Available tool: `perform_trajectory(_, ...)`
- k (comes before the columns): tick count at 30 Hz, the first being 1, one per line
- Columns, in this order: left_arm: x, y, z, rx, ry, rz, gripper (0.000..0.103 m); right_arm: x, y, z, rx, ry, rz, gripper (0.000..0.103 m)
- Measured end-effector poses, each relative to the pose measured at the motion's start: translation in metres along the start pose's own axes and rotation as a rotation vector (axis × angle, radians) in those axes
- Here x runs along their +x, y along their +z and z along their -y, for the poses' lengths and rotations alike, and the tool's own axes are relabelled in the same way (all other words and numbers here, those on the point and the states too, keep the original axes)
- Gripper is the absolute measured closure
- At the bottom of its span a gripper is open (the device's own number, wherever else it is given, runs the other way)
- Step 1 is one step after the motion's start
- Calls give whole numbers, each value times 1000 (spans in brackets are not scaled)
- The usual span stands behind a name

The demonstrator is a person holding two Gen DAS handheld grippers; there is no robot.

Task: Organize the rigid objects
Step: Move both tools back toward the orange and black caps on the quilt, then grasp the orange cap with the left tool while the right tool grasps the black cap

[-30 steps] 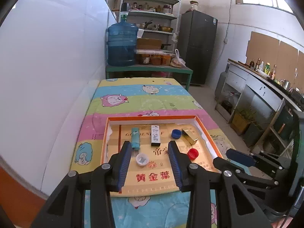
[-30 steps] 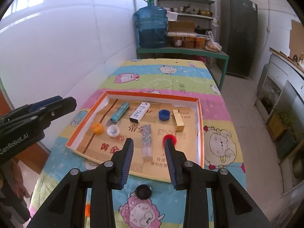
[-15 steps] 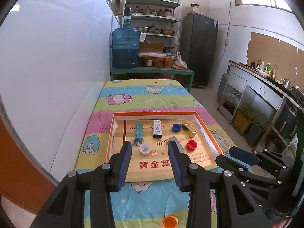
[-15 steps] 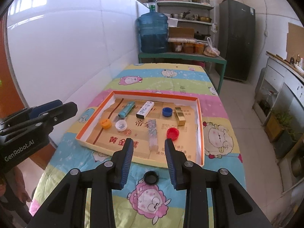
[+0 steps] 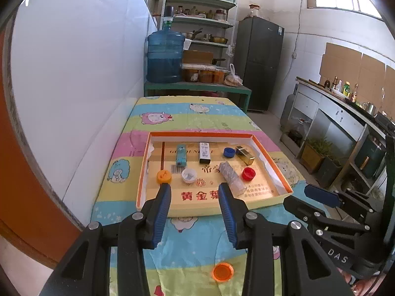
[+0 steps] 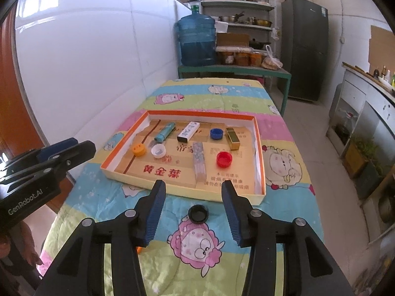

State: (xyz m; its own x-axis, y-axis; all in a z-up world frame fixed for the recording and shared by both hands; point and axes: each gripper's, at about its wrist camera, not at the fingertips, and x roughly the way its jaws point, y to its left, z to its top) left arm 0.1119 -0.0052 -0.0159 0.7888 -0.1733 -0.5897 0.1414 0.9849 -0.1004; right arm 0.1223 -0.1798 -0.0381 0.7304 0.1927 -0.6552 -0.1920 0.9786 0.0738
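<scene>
An orange-rimmed cardboard tray lies on the cartoon-print cloth. It holds an orange cap, a white cap, a teal lighter, a white box, a blue cap, a gold box, a clear tube and a red cap. My left gripper hangs open and empty before the tray's near edge. My right gripper is opening, pads touching nothing. A black cap lies on the cloth in its gap. A loose orange cap lies nearer.
A white wall runs along the cloth's left side. A green bench with a blue water jug stands behind the table. A fridge and kitchen counter line the right. A hand shows at lower left.
Both grippers have drawn back from the tray toward the table's near end. The right jaws have spread wider. The black cap and loose orange cap have come into view.
</scene>
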Motion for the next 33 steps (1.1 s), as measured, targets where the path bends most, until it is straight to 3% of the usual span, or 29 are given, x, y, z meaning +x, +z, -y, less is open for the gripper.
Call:
perform_trajectory(3, 0, -10, -3, -7, -10, 0, 63, 5, -8, 0, 2, -6, -16, 48)
perform_trajectory(15, 14, -58, 10, 2, -87, -71, 63, 29, -30, 10, 36, -1, -77, 47)
perform_trajectory(18, 16, -66, 12, 12, -102, -74, 63, 32, -34, 12, 41, 3, -82, 40)
perform_trajectory(33, 37, -98, 31, 70, -128, -137, 63, 47, -38, 22, 67, 14, -114, 39)
